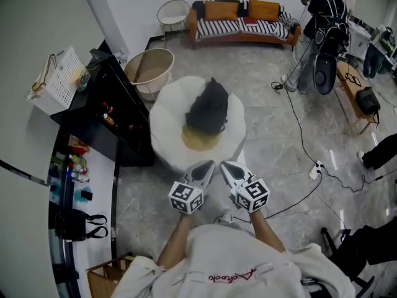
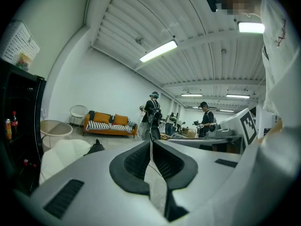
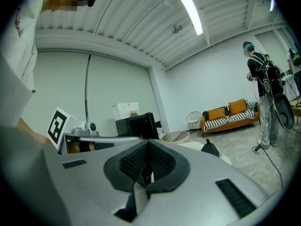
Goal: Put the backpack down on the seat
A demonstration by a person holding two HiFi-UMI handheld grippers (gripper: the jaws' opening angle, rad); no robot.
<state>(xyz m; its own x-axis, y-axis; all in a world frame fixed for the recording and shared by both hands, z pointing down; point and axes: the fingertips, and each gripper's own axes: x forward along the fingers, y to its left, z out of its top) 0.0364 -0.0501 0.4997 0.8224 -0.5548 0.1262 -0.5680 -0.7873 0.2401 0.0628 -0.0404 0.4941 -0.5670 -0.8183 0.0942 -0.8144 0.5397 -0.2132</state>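
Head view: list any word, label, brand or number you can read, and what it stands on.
Nothing reads clearly.
Red script on the white shirt: upside down, too blurred.
Labels on the bottles: too small.
Marker cubes: square patterns, no words.

Blk backpack [image 1: 208,107] resting on wht round seat [image 1: 166,135], near ctr.

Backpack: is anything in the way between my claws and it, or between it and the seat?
Nothing visible. The backpack already lies on the white seat. The left claw and right claw, both shut and empty, face it with only the seat's near part between.
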